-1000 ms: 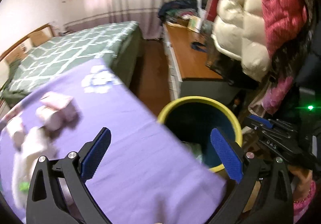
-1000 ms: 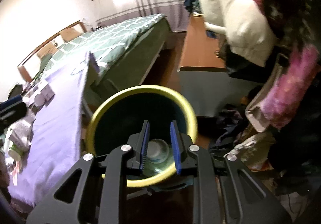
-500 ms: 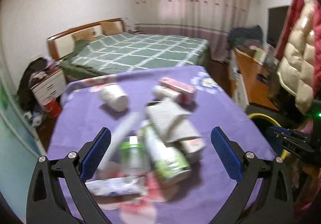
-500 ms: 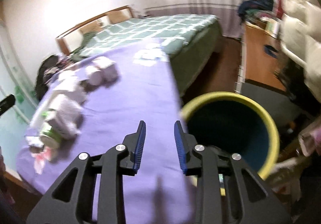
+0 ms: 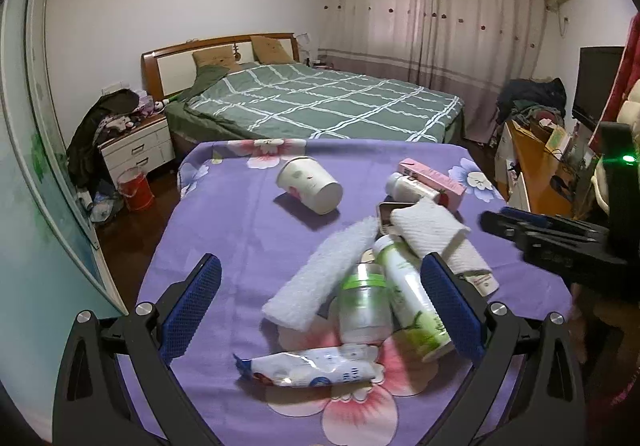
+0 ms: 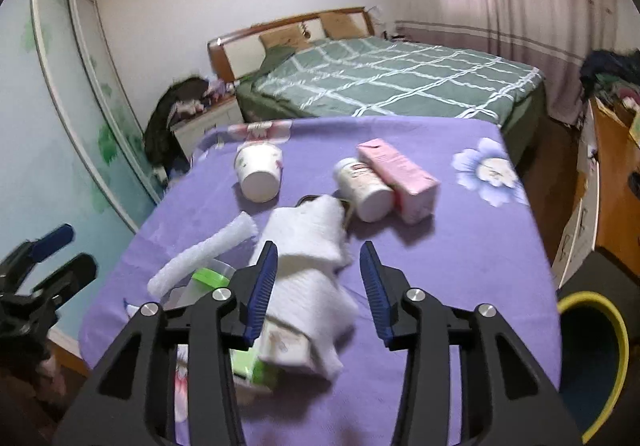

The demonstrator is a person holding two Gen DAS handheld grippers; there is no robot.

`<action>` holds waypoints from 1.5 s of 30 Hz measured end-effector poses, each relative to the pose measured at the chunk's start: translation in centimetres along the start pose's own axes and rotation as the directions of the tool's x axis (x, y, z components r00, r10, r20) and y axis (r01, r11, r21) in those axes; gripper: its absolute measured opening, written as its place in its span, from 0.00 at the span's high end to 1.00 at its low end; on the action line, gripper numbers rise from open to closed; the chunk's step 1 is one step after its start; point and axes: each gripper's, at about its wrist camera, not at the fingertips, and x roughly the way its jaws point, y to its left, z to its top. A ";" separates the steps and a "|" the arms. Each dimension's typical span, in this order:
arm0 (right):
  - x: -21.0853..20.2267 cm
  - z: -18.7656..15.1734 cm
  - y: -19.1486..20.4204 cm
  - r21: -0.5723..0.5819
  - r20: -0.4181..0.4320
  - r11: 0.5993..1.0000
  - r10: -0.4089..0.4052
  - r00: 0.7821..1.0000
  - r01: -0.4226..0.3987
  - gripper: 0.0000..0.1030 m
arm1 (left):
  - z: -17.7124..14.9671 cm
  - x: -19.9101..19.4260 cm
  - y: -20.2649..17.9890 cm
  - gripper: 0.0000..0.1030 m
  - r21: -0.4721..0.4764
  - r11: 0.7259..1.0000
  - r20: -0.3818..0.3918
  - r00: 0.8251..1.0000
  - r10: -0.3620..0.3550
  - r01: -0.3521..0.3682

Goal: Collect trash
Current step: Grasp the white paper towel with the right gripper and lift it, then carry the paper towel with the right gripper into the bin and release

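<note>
Trash lies on a purple flowered cloth (image 5: 248,230): a tipped paper cup (image 5: 310,184), a pink carton (image 5: 432,178), a white bottle (image 5: 402,186), a crumpled white paper towel (image 5: 430,230), a foam sleeve (image 5: 324,274), a green-lidded jar (image 5: 364,302), a green-and-white bottle (image 5: 412,302) and a wipes packet (image 5: 308,368). My left gripper (image 5: 320,306) hovers open over the jar and bottle, touching nothing. My right gripper (image 6: 320,280) is opening its jaws above the paper towel (image 6: 308,242), whose pads press on nothing. The yellow-rimmed bin (image 6: 600,310) stands off the table's right corner.
A green checked bed (image 5: 320,102) lies beyond the table, with a nightstand (image 5: 136,146) and red bucket (image 5: 136,186) to its left. A wooden dresser (image 5: 536,162) runs along the right. A sliding wardrobe door (image 6: 72,118) lines the left wall.
Both grippers swung away from the bin and back over the table's trash pile. The right jaws went from nearly shut to partly open. The left jaws stayed wide.
</note>
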 end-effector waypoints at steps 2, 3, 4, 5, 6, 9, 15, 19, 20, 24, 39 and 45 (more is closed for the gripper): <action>1.2 0.2 0.8 -0.019 -0.018 1.000 -0.009 1.000 0.009 0.59 | -0.1 0.2 0.5 0.05 -0.005 1.000 -0.005 1.000 0.000 0.000; 1.7 0.3 1.0 -0.026 -0.022 1.000 -0.018 1.000 0.017 0.59 | -0.2 0.4 0.6 0.05 -0.006 1.000 -0.007 1.000 -0.001 0.001; 2.1 0.3 1.2 -0.033 -0.027 0.999 -0.027 0.999 0.026 0.59 | -0.3 0.5 0.8 0.05 -0.009 1.000 -0.009 1.000 -0.002 0.001; 2.4 0.3 1.4 -0.040 -0.032 0.999 -0.033 0.999 0.032 0.59 | -0.3 0.6 0.8 0.05 -0.011 1.000 -0.011 1.000 -0.003 0.003; 2.7 0.3 1.5 -0.047 -0.036 0.998 -0.040 0.999 0.038 0.59 | -0.3 0.5 0.8 0.05 -0.013 1.000 -0.012 1.000 -0.004 0.004; 3.8 0.1 1.8 -0.072 -0.058 0.996 -0.065 0.996 0.061 0.61 | -0.4 0.7 0.8 0.05 -0.018 1.000 -0.015 1.000 -0.010 0.010; 3.8 0.0 1.8 -0.085 -0.060 0.993 -0.082 0.995 0.076 0.87 | -0.6 1.0 0.6 0.05 -0.019 1.000 -0.021 1.000 -0.016 0.016; 3.5 0.3 1.8 -0.087 -0.055 0.994 -0.072 0.996 0.067 0.95 | -0.7 1.1 0.4 0.05 -0.016 1.000 -0.022 1.000 -0.021 0.020; 3.3 0.3 1.7 -0.084 -0.051 0.995 -0.064 0.997 0.060 0.95 | -0.7 1.1 0.2 0.05 -0.014 1.000 -0.022 1.000 -0.022 0.022; 1.6 0.9 1.3 -0.058 -0.014 0.998 -0.040 0.999 0.039 0.95 | -0.7 1.1 0.0 0.05 -0.008 1.000 -0.020 1.000 -0.024 0.024; -10.1 0.3 -6.5 0.074 0.161 0.987 -0.156 0.974 0.146 0.95 | -1.0 0.9 -1.9 0.05 0.016 0.998 -0.023 0.998 -0.059 0.059; -12.0 -3.4 -13.1 0.185 0.103 0.941 -0.304 0.947 0.282 0.95 | -1.1 1.0 -3.6 0.05 0.034 0.995 -0.030 0.996 -0.088 0.089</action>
